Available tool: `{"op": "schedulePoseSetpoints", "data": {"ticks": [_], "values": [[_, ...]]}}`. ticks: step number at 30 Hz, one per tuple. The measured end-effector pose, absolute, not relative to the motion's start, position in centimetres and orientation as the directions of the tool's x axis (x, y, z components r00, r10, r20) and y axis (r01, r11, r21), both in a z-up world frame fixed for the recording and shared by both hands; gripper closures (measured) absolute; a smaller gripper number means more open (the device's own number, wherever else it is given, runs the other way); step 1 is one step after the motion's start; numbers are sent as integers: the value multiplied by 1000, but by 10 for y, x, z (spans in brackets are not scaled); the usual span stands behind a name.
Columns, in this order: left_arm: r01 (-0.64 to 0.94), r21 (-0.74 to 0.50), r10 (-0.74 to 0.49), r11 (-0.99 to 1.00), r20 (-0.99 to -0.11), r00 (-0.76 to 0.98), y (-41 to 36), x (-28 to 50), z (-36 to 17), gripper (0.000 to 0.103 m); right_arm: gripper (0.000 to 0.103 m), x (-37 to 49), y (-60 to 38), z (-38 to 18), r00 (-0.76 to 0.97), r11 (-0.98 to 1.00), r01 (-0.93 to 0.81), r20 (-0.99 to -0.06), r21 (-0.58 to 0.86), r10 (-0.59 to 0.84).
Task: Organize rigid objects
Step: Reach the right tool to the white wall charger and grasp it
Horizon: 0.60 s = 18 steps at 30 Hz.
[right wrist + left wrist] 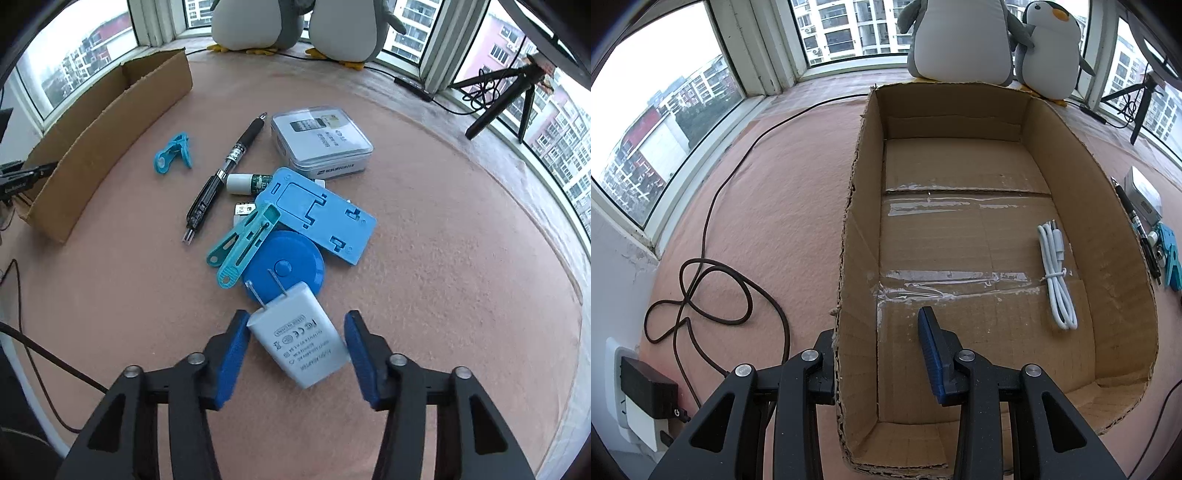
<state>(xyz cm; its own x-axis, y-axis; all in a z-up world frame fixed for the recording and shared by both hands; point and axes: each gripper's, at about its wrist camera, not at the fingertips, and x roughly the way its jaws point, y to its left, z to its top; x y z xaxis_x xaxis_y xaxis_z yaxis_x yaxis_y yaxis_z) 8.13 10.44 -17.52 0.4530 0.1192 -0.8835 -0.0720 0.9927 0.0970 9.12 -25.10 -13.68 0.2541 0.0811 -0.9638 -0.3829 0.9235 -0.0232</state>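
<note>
In the left wrist view, an open cardboard box (1123, 236) holds a coiled white cable (1057, 273). My left gripper (879, 354) straddles the box's near left wall, one finger inside and one outside; whether it grips the wall is unclear. In the right wrist view, my right gripper (295, 354) is open around a white plug adapter (299, 332), pads apart from its sides. Beyond it lie a blue tape measure (291, 266), a teal clip (240, 240), a blue plastic stand (317, 210), a black pen (225, 166), a small teal clip (171, 153) and a clear-lidded case (319, 142).
Two plush penguins (997, 40) sit by the window behind the box. A dark cord (701, 295) loops on the pink mat left of the box, near a wall charger (646, 391). A black tripod (506, 96) stands at the right window. The box also shows in the right wrist view (110, 122).
</note>
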Motion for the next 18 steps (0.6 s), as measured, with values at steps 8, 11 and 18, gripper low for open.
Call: {"op": "schedulePoseSetpoints", "data": {"ticks": [8,11,18], "values": [[-71,92,115,993,-882,457,105,81,-175,66,68,88,-255,-135,252,944,-329,-962,14,102],[-69,88,110,994,-882,458,105,81,-175,66,69,87,-257,-134,261,954,-297,-959,30,111],[-62,77,97,995,-881,462,109,79,-175,66,69,86,-249,-109,319,967,-237,-933,92,167]]}}
